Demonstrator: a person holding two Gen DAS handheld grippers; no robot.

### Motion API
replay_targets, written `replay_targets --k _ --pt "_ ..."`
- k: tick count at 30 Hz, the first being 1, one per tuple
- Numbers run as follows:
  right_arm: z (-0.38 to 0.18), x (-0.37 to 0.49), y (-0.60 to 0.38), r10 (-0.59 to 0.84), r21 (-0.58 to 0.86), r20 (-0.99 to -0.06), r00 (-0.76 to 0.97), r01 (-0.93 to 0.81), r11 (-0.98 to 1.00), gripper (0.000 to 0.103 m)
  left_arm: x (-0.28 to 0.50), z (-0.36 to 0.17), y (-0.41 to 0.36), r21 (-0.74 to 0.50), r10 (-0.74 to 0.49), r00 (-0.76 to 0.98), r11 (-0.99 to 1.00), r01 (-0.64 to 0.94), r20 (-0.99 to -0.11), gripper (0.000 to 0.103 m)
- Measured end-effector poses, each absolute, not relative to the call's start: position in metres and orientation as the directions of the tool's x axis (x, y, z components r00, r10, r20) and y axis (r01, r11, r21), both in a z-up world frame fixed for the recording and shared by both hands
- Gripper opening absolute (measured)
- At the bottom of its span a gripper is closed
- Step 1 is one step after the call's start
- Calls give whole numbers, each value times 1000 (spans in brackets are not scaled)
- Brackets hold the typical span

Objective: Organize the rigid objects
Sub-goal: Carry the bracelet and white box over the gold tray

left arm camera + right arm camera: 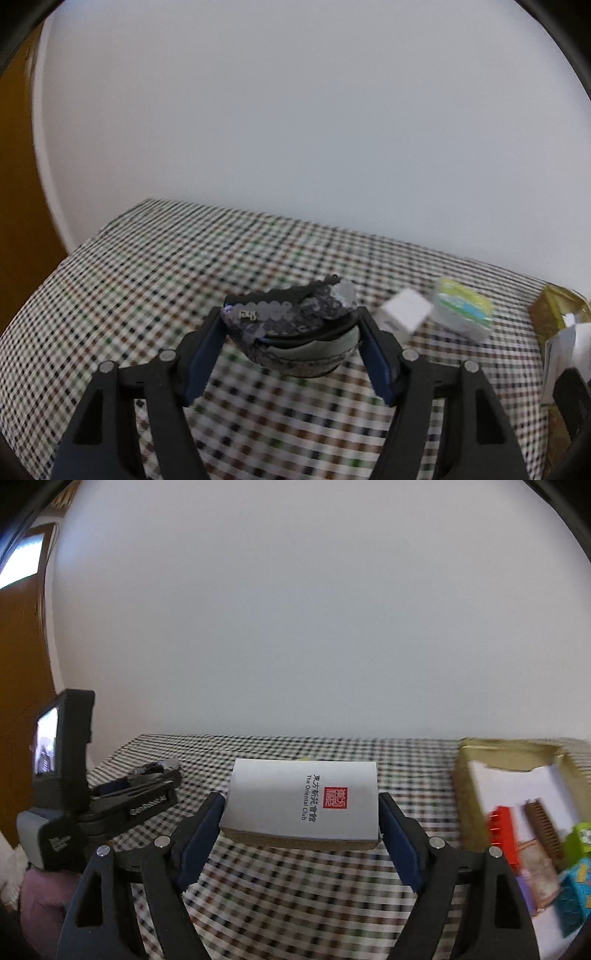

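Here, nearest the lens in the right wrist view, the right claw (301, 814) is clamped on a white box (301, 801) with a red seal and dark lettering, its two pads pressing the box's short ends. The box is held off the checked table (295, 886), its long axis running left to right across the frame. Low on the right edge of that frame sits a gold cardboard tray (467, 775), already holding a red block (502, 834), a brown comb-like piece (543, 827) and green and blue blocks that are blurred. The tray lies to the right of the held box, near it, so my judgement is that the coming move carries the box rightward, and the right hand is the nearer one for it.

In the left wrist view, the left claw (291, 332) grips a dark sequined shoe (295, 332) across its width, pads on both sides, with the shoe's length pointing away from the camera toward the upper right. It too looks lifted clear of the table. Beyond it, right of centre, a small white box (406, 310) and a green and yellow packet (463, 306) lie just beside each other on the cloth, both blurred. The tray's corner shows at the far right edge, well apart from the shoe.

A plain white wall (295, 129) fills the top of both frames.
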State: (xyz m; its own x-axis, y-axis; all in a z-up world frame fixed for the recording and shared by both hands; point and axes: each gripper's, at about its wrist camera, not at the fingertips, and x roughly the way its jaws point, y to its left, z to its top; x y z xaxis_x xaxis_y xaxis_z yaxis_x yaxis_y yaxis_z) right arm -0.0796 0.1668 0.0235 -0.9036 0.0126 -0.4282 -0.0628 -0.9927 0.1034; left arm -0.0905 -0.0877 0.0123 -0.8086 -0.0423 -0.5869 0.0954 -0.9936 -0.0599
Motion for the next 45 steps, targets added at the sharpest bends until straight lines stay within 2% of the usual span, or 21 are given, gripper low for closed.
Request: replay_targets --k 4,8,23,34,41,45 --pt "28 -64 184 65 98 -403 -913 -114 -989 83 -82 16 -76 -33 -33 -831 -998 62 -555 69" --pt "25 -63 199 84 112 -423 -902 -144 -983 83 -81 11 -71 -19 -31 -831 -999 50 -556 69" --pt "33 -29 207 76 139 -384 -920 -139 -980 83 -41 27 -35 -14 -47 -846 -998 64 -531 69" --pt "45 -7 231 82 179 -353 -932 -154 -972 83 -22 35 5 -51 31 -861 -999 -5 -508 69" --pt "49 1 249 96 199 -353 -931 -175 -964 83 -18 32 33 -34 49 -863 -999 -36 -503 69" --pt "57 9 264 93 227 -323 -942 -172 -959 83 -18 34 50 -46 80 -859 -997 -66 -505 69"
